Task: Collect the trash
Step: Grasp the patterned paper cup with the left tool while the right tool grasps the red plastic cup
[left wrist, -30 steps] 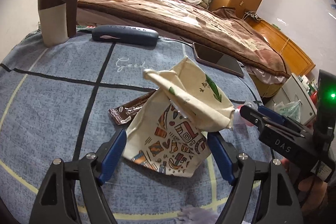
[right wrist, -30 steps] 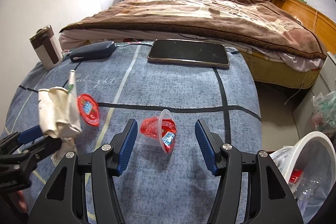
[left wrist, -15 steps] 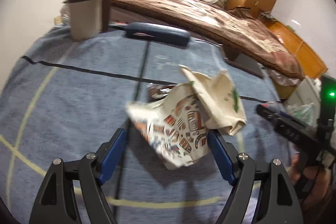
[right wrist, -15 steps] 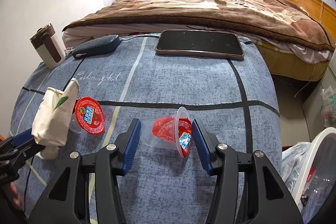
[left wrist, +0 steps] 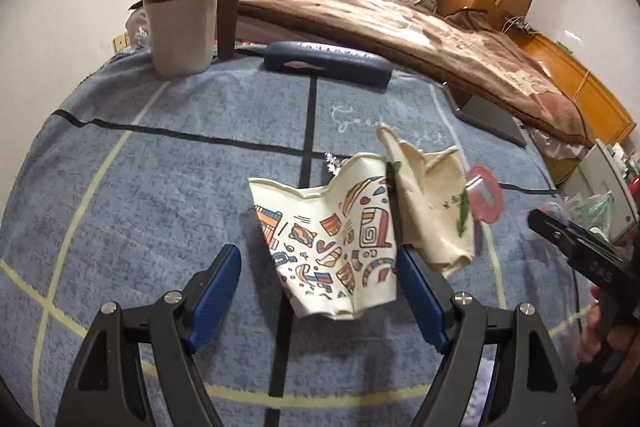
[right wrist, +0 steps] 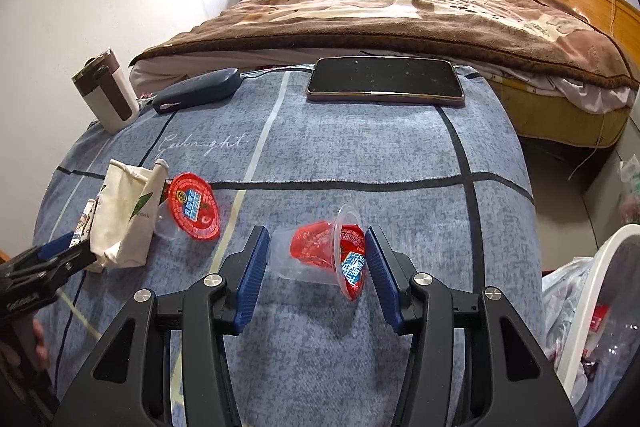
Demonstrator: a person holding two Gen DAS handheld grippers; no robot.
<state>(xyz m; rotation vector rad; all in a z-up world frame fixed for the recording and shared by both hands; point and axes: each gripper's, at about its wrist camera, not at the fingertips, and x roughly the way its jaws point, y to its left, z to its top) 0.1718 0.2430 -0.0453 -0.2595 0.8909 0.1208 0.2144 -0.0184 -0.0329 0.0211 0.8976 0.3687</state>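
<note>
A crumpled patterned paper cup (left wrist: 336, 251) sits between the fingers of my left gripper (left wrist: 320, 259). It leans on the right finger, with a gap to the left pad, so the jaws stand open. A crumpled cream cup (left wrist: 432, 215) hangs against it outside the right finger. In the right wrist view, a clear jelly cup (right wrist: 320, 255) with a peeled red lid lies on its side on the blue cloth. My right gripper (right wrist: 316, 247) has both pads against it. Another jelly cup (right wrist: 194, 207) with a red lid rests beside the cream cup (right wrist: 124, 215).
A lidded mug (left wrist: 180, 23), a dark case (left wrist: 328, 65) and a phone (right wrist: 384, 87) stand along the table's far edge, with the bed behind. A white bin (right wrist: 592, 307) lined with a bag and holding trash is at the lower right. A foil wrapper (left wrist: 332, 163) peeks out behind the cups.
The right gripper's jaws have narrowed onto the jelly cup. The left gripper has swung toward the mug, the paper cups staying between its fingers and now hiding most of the wrapper.
</note>
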